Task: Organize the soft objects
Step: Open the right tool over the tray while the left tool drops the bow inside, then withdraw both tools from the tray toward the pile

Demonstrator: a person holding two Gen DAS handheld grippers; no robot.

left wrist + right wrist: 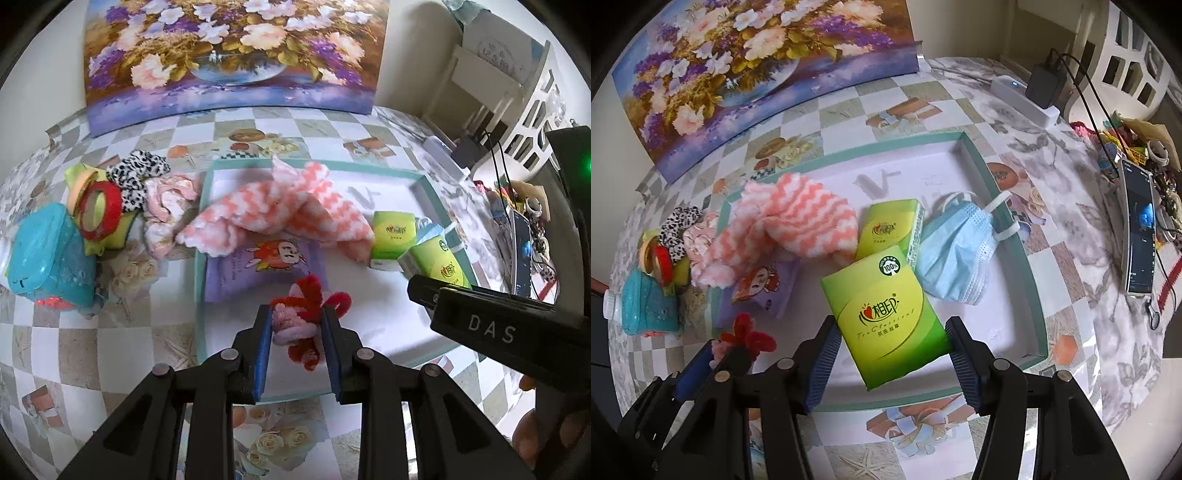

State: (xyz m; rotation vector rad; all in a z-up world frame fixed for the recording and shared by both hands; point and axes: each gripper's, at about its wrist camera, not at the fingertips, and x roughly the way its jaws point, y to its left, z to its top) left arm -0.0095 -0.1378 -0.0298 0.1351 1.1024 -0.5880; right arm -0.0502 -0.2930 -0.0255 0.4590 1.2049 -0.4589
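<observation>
A teal-rimmed white tray (pixel 201 258) lies on the chequered tablecloth. My left gripper (pixel 297 314) is shut on a red-and-pink fuzzy toy (pixel 303 310) over the tray's near left part. In the right wrist view, the right gripper (pixel 892 325) is shut on a green tissue pack (pixel 886 317), held tilted above the tray's floor (pixel 997 325). In the tray lie a pink-and-white zigzag cloth (pixel 273 210), a purple tissue pack (pixel 258 269), a second green pack (pixel 886 229) and a blue face mask (pixel 956 251). The left gripper (pixel 720 354) with its toy (pixel 746 338) shows at lower left.
Left of the tray sit a teal wipes pack (pixel 48 254), a red tape roll (pixel 101 210), a black-and-white scrunchie (pixel 136 173) and a pink cloth (pixel 166 210). A flower painting (pixel 229 55) leans on the wall. A phone (pixel 1141 229), power strip (pixel 1023 96) and cables lie on the right.
</observation>
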